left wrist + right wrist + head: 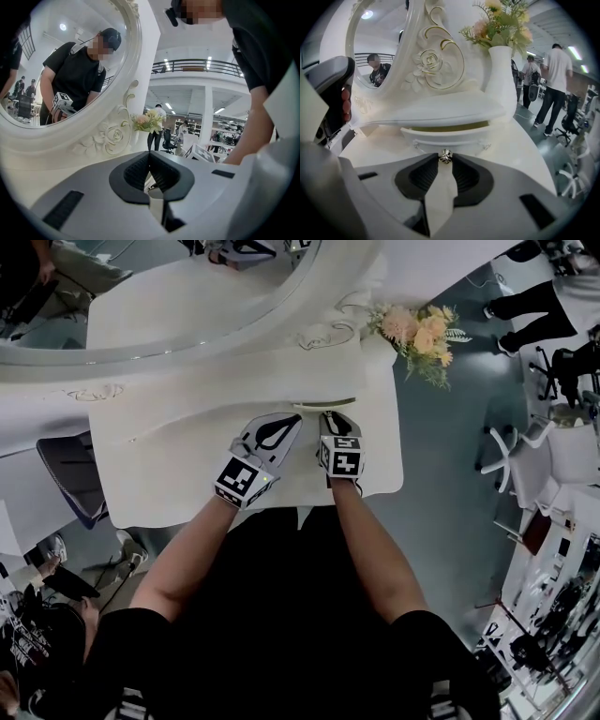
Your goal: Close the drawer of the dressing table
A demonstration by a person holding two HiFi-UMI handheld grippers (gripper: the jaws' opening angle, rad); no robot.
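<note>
Your right gripper [446,165] was at the front of the small drawer [450,136]; its jaw tips were pinched on the drawer's little metal knob [446,156]. The drawer stood slightly out from under the raised shelf [440,110] of the white dressing table [178,460]; a yellowish gap showed above its front; a white vase [500,75] of flowers stood just right of it. Your left gripper [149,153] was close beside the right over the tabletop; jaws together, nothing between them; it faced the oval mirror [70,61].

light: bright overhead | edges: fisheye-warped, dark vignette | focus: sharp
</note>
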